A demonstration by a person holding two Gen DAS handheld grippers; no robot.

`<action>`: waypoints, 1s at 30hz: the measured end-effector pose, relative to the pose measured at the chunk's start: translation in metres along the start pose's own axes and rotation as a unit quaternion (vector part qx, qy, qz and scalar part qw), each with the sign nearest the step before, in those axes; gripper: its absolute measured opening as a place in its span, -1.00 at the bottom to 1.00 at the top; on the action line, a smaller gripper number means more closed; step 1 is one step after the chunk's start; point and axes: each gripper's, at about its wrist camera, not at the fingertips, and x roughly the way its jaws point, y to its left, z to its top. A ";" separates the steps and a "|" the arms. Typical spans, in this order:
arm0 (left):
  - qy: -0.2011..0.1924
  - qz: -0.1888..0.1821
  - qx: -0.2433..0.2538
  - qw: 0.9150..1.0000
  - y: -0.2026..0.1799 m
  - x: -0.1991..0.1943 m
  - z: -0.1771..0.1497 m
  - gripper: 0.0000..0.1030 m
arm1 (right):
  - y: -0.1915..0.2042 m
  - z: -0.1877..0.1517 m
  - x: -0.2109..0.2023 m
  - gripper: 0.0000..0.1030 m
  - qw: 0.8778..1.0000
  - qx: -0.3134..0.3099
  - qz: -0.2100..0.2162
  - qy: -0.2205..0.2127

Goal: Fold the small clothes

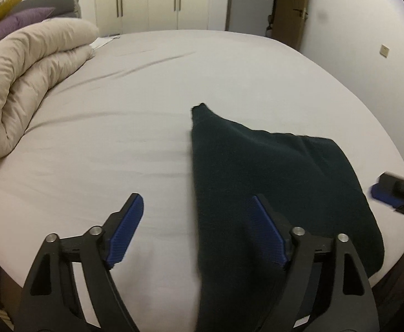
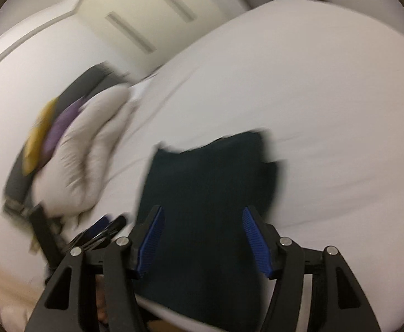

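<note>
The dark cloth (image 1: pixel 271 182) lies flat on the bed (image 1: pixel 118 138), near its front edge, well apart from the duvet (image 1: pixel 35 83). Both claws are open and hold nothing: left claw (image 1: pixel 197 227) straddles the cloth's left edge, right claw (image 2: pixel 202 235) hovers over its near end. I'd pinch both near corners evenly, then lift together.

A dark green knitted garment (image 1: pixel 271 182) is laid flat on the white bed sheet (image 1: pixel 118 138), near its front edge, with one narrow corner pointed toward the far side.
</note>
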 end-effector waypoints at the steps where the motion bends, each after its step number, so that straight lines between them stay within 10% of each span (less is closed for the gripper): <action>1: 0.009 0.002 0.006 1.000 -0.004 0.004 -0.003 0.60 | 0.001 -0.006 0.010 0.23 1.000 -0.002 0.000 0.015; 9: 0.029 0.015 0.007 0.999 -0.013 0.036 -0.021 0.61 | -0.026 -0.016 0.002 -0.08 0.999 0.019 -0.038 0.007; 12: -0.023 0.032 0.003 0.999 -0.010 0.009 -0.015 0.61 | -0.016 -0.016 -0.025 0.32 0.989 -0.014 -0.141 -0.033; 16: -0.111 0.069 -0.001 0.991 -0.007 -0.038 -0.007 0.95 | 0.012 -0.019 -0.062 0.38 0.978 -0.071 -0.181 -0.078; 20: -0.187 0.081 0.015 0.979 -0.010 -0.096 -0.004 1.00 | 0.059 -0.024 -0.098 0.96 0.949 -0.151 -0.222 -0.166; 26: -0.161 0.048 -0.019 0.986 -0.001 -0.131 -0.001 1.00 | 0.116 -0.029 -0.130 1.00 0.895 -0.221 -0.262 -0.286; 30: -0.126 0.039 -0.015 0.991 0.001 -0.131 -0.009 1.00 | 0.128 -0.023 -0.118 1.00 0.914 -0.223 -0.261 -0.216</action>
